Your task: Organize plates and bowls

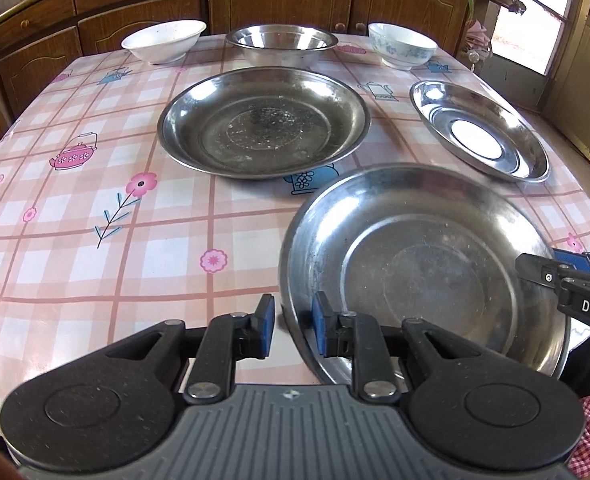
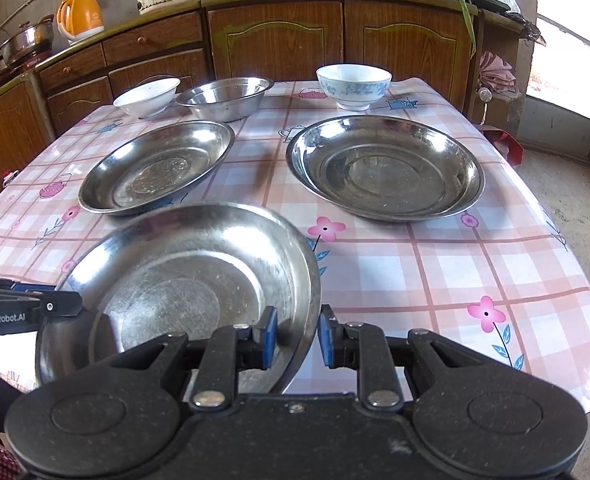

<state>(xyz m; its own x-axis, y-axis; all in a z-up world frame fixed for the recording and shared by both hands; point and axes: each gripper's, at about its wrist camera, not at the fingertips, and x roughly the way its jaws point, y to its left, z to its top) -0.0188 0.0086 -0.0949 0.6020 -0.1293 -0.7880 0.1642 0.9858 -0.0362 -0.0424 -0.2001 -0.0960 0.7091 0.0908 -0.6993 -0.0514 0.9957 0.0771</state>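
Pink checked cloth (image 1: 95, 200) covers the table, with cupboards behind. Three bowls stand along the far side: a white bowl (image 1: 163, 44), a steel bowl (image 1: 281, 46) and a patterned bowl (image 1: 401, 50). Nearer lie the middle plate (image 1: 263, 124) and the right plate (image 1: 479, 128).

The near plate (image 1: 415, 260) sits at the table's front edge. The left gripper (image 1: 293, 308) straddles one side of its rim and the right gripper (image 2: 299, 320) the other. Both stand slightly apart: on each, bare gaps show beside the rim, so neither clamps the plate. Whether one pad brushes the metal is hard to tell through the fisheye.

That looseness is the risk. If either hand lifts before the pads bite, the slick rim would likely slide through and the plate drop or clatter. It lies close to the front edge, so a sideways nudge could push it off. Unequal closing might tip it, and carrying it forward too low could knock the middle plate.
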